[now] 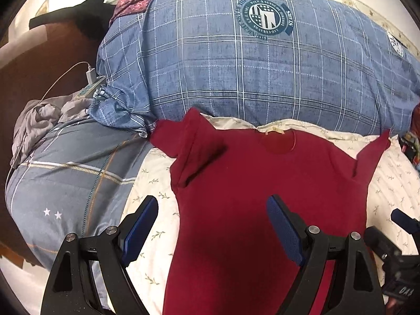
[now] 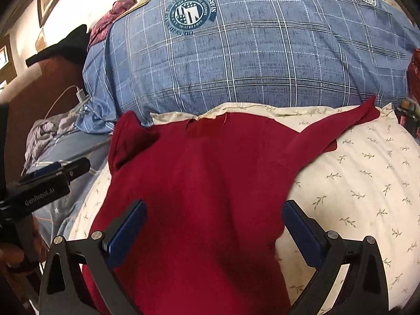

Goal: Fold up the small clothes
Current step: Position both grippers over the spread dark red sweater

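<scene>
A dark red shirt (image 1: 246,183) lies spread flat on a cream leaf-print cover (image 1: 152,183), neck towards the far side. Its left sleeve (image 1: 189,141) is bunched and partly folded over; its right sleeve (image 1: 372,149) stretches out to the right. My left gripper (image 1: 212,210) is open and empty, hovering over the shirt's left edge. My right gripper (image 2: 214,212) is open and empty over the shirt (image 2: 199,183) near its right side. The left gripper also shows at the left of the right wrist view (image 2: 50,176).
A big blue plaid quilt (image 1: 236,60) is piled just behind the shirt. A grey-blue striped sheet (image 1: 65,173) and crumpled grey cloth (image 1: 39,120) lie to the left, with a white charger and cable (image 1: 90,74). A dark wooden headboard (image 1: 39,60) stands far left.
</scene>
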